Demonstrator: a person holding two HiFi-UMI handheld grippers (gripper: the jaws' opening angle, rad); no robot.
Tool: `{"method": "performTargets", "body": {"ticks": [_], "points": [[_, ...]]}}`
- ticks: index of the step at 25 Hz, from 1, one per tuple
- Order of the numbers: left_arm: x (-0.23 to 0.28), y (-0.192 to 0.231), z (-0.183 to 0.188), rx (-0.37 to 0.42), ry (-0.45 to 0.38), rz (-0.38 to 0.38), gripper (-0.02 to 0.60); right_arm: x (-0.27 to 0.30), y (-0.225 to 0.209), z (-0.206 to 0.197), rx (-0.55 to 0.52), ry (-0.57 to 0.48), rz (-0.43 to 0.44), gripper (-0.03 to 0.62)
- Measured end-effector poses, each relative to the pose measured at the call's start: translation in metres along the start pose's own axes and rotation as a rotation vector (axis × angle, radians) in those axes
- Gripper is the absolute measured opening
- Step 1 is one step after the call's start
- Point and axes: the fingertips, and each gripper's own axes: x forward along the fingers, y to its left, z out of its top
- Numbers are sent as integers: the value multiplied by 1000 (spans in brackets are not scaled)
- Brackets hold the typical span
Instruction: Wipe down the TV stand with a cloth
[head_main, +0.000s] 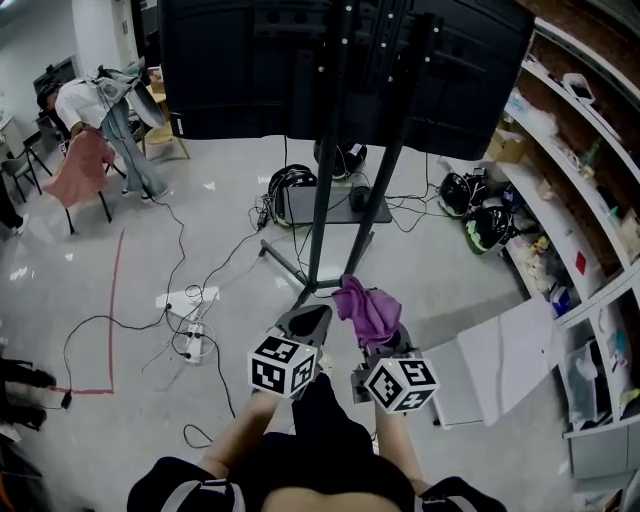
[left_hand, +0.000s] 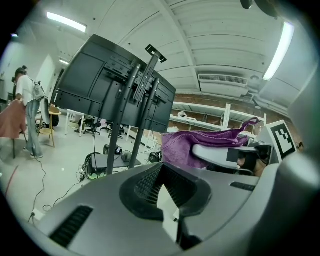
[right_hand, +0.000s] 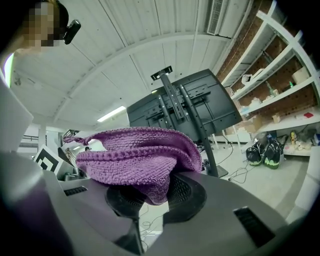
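Wires (head_main: 288, 181) snake over the pale floor (head_main: 230, 160) round the foot of the TV stand (head_main: 326, 190), just ahead of both tools, so a step closer could catch one, and a hard push could rock the big screen (head_main: 240, 70). The right hand-held gripper (head_main: 385, 338) is closed on a bunched purple cloth (head_main: 368, 308) that could slip out while rubbing; the left hand-held gripper (head_main: 305, 322) is a little open and holds nothing. No words or brands can be read, only black-and-white square markers (head_main: 285, 365).
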Motion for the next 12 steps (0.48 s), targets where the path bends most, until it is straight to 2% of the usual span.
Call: {"method": "performTargets", "body": {"ticks": [7,12], "points": [[43,27,16,1,2,17,6,51,-19,11,1,6,44,64],[85,44,33,15,22,14,6,84,-48,29,0,4,24,64]]}}
